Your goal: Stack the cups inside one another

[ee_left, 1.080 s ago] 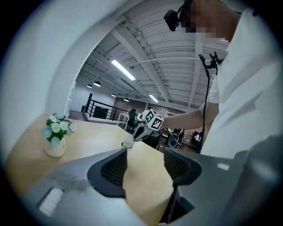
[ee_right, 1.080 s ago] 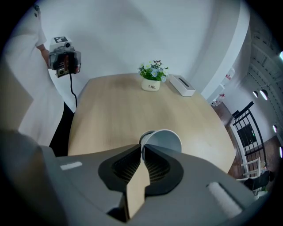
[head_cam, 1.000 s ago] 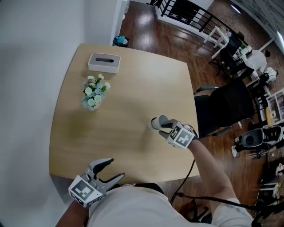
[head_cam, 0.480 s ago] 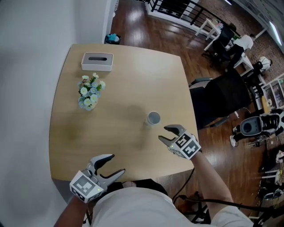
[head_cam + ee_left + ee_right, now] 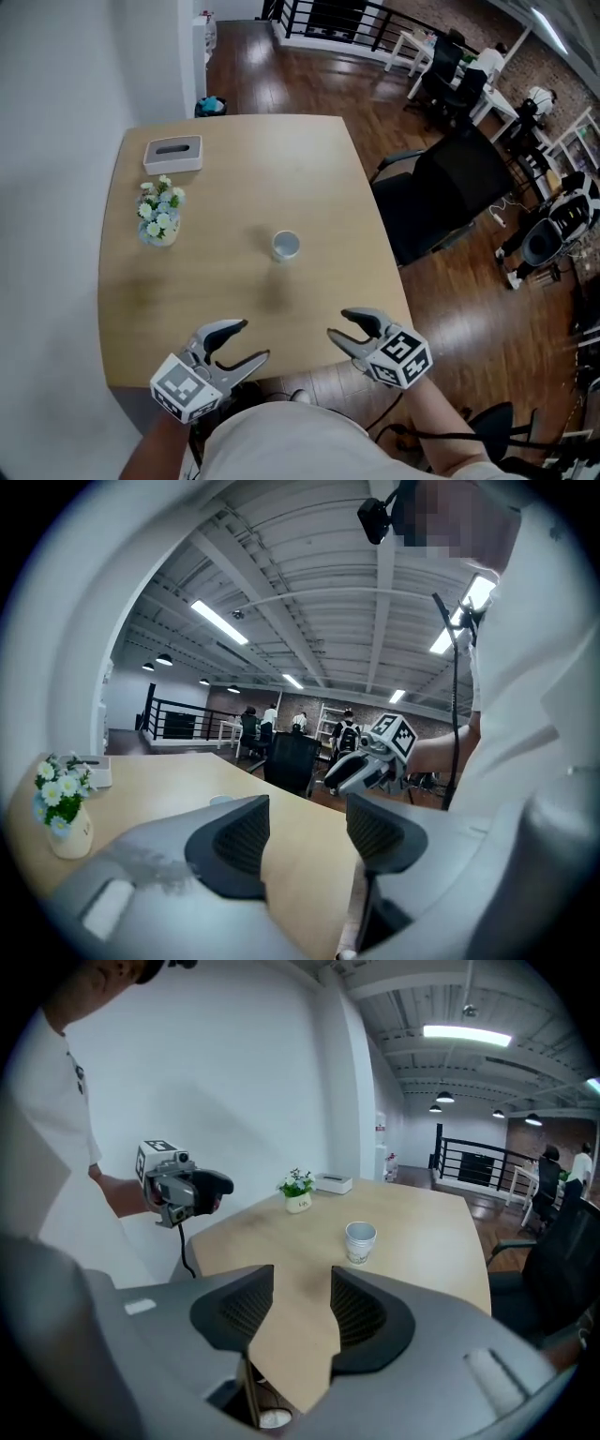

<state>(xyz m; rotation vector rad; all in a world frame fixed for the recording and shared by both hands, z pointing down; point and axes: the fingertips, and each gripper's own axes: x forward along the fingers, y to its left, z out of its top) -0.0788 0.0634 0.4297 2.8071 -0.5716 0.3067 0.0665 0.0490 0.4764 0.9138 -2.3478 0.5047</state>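
Note:
One white cup (image 5: 286, 246) stands upright near the middle of the wooden table (image 5: 225, 187); the right gripper view shows it too, cup (image 5: 360, 1239), with faint print on its side. My right gripper (image 5: 339, 323) hovers at the table's near edge, well short of the cup, open and empty (image 5: 302, 1312). At the near left edge my left gripper (image 5: 250, 339) is also open with nothing between its jaws (image 5: 307, 832). Each gripper shows in the other's view: right gripper (image 5: 361, 766), left gripper (image 5: 192, 1190).
A small vase of flowers (image 5: 159, 211) and a white tissue box (image 5: 172, 154) stand at the table's far left. A black chair (image 5: 441, 197) is by the right edge. Wood floor, railing and more furniture lie beyond.
My right gripper let go of the cup, opened and drew back to the near edge. The cup stayed standing. The left gripper shifted a little.

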